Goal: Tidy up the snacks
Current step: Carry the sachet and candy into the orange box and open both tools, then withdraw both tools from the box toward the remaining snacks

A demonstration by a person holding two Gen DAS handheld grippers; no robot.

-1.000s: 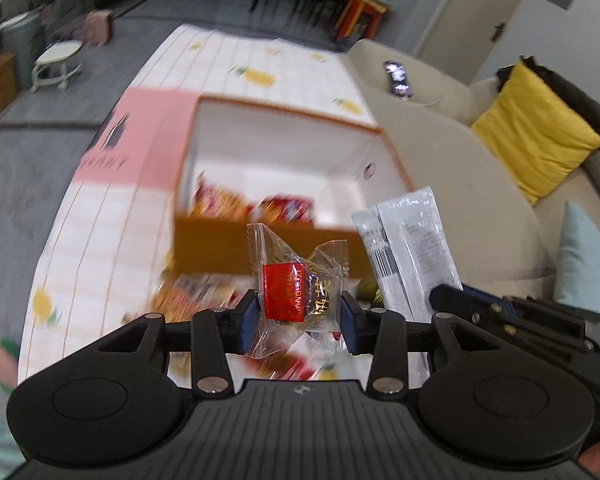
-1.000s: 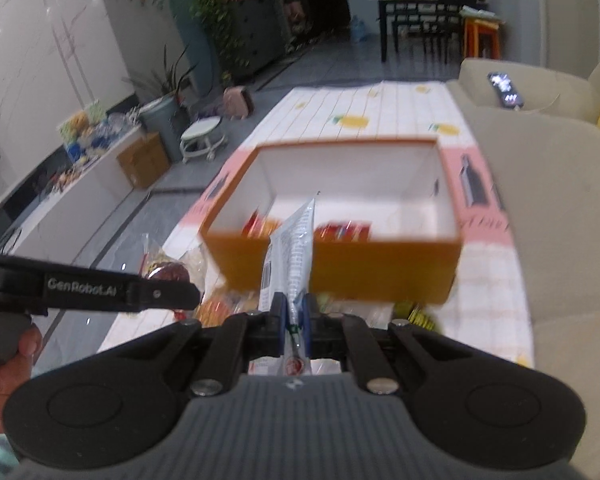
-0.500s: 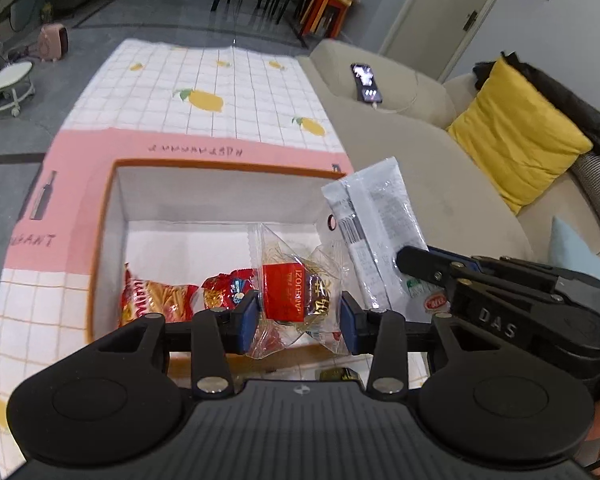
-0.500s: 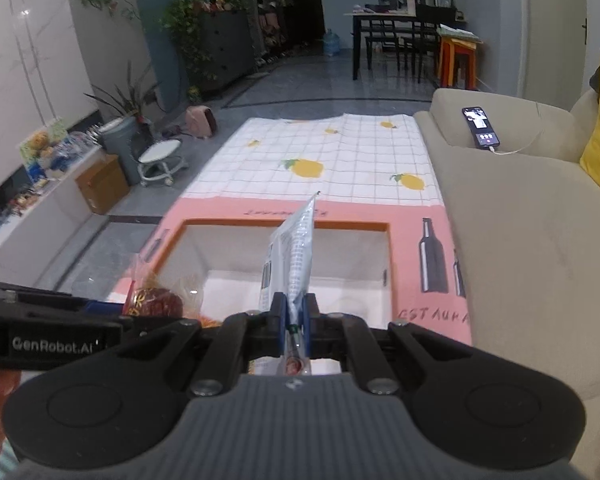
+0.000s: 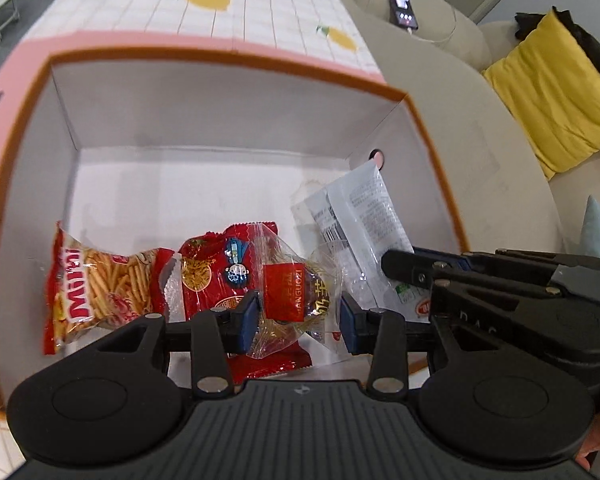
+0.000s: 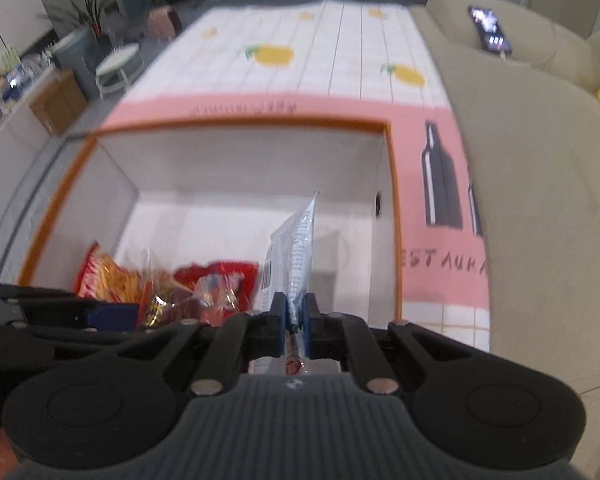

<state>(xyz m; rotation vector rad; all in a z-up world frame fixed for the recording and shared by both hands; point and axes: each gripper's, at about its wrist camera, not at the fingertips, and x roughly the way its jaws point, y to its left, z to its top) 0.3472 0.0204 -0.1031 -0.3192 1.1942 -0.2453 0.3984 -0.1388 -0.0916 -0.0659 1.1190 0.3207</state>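
An open box with an orange rim and white inside fills both views. My left gripper is shut on a clear-wrapped snack with a red label, held over the box's near part. My right gripper is shut on the edge of a flat white packet, which stands upright over the box. That white packet and the right gripper also show at the right of the left wrist view. On the box floor lie a red bag of potato sticks and a red snack bag.
The box stands on a white, lemon-printed tablecloth with a pink band. A beige sofa runs along the right, with a phone on its arm and a yellow cushion. A small stool stands on the floor at the left.
Both grippers have moved forward and down, from in front of the box to above its inside, tilting more steeply down. Each still holds its snack.
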